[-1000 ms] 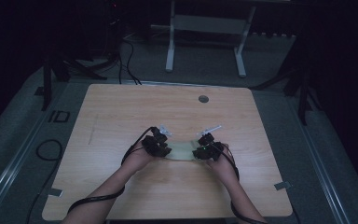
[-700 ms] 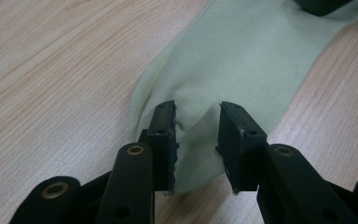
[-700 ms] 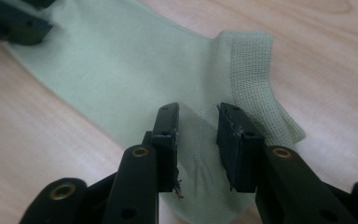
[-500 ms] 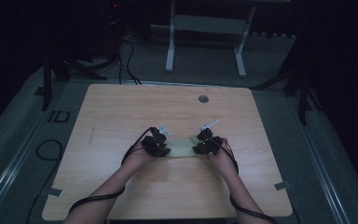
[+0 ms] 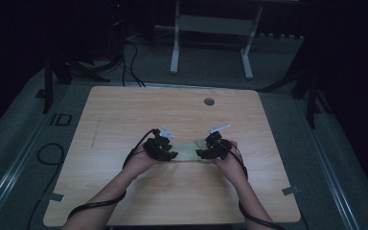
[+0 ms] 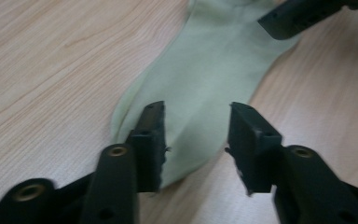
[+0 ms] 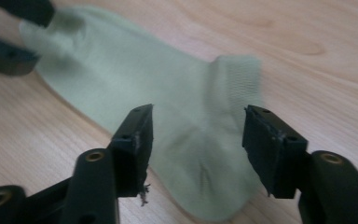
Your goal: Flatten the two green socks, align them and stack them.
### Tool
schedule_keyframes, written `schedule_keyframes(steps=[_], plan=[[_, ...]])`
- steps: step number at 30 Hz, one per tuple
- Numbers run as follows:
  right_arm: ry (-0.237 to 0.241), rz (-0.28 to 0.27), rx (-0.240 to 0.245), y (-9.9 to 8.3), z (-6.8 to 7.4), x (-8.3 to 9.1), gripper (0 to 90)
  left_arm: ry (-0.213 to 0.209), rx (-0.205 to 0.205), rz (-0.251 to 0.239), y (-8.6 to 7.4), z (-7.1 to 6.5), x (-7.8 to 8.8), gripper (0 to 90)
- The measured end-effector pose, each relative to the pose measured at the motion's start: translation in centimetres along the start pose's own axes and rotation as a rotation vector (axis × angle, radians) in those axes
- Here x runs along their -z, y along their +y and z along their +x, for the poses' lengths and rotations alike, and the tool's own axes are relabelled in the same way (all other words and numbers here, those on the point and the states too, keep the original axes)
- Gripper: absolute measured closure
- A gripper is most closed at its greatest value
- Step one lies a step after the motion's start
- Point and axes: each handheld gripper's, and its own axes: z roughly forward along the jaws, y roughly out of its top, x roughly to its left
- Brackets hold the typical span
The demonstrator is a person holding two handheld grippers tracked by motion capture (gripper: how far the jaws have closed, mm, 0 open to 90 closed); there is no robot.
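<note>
High view shows the pale green knitted sock (image 5: 188, 151) lying flat on the light wooden table (image 5: 124, 110), between both grippers. A pinch may catch one layer only, or push the cloth into wrinkles, because it lies so flat. The left gripper (image 6: 196, 135) and the right gripper (image 7: 196, 140) both stand wide apart over the sock and hold nothing.
</note>
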Motion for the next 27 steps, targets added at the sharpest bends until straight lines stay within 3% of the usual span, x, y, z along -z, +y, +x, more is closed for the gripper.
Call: schedule_keyframes(steps=[2, 6, 7, 8, 9, 13, 14, 15, 18, 21, 27], plan=[[0.004, -0.025, -0.024, -0.1, -0.2, 0.5, 39.2, -0.021, 0.009, -0.02, -0.1, -0.1, 0.4, 50.3], [0.027, -0.063, -0.045, -0.5, -0.4, 1.2, 28.6, -0.024, 0.02, -0.038, -0.3, -0.3, 0.8, 38.9], [0.049, -0.045, -0.046, -1.0, -0.7, 1.5, 17.0, -0.028, 0.033, -0.04, -0.5, -0.3, 0.9, 33.1], [0.049, -0.045, -0.046, -1.0, -0.7, 1.5, 17.0, -0.028, 0.036, -0.042, -0.6, -0.4, 0.9, 33.1], [0.06, -0.057, -0.053, -1.3, -0.9, 1.7, 16.5, -0.019, 0.048, -0.055, -0.8, -0.4, 1.1, 26.7], [0.04, -0.06, -0.042, -1.6, -0.9, 1.9, 13.9, -0.027, 0.035, -0.052, -1.2, -0.6, 1.3, 21.8], [0.035, -0.094, -0.047, -2.1, -1.2, 2.2, 14.1, -0.004, 0.019, -0.054, -1.5, -0.7, 1.4, 13.5], [0.022, -0.106, -0.045, -2.3, -1.3, 2.3, 14.0, 0.005, 0.025, -0.055, -1.7, -0.7, 1.5, 11.4], [0.013, -0.123, -0.057, -2.6, -1.6, 2.6, 14.0, 0.011, 0.04, -0.069, -2.0, -0.5, 1.7, 10.7], [0.0, -0.138, -0.069, -3.1, -2.1, 2.8, 14.0, 0.043, 0.05, -0.069, -2.5, -0.1, 2.0, 8.4], [-0.009, -0.135, -0.079, -3.8, -2.8, 3.2, 13.9, 0.053, 0.061, -0.079, -3.3, 0.2, 2.6, 5.6]])
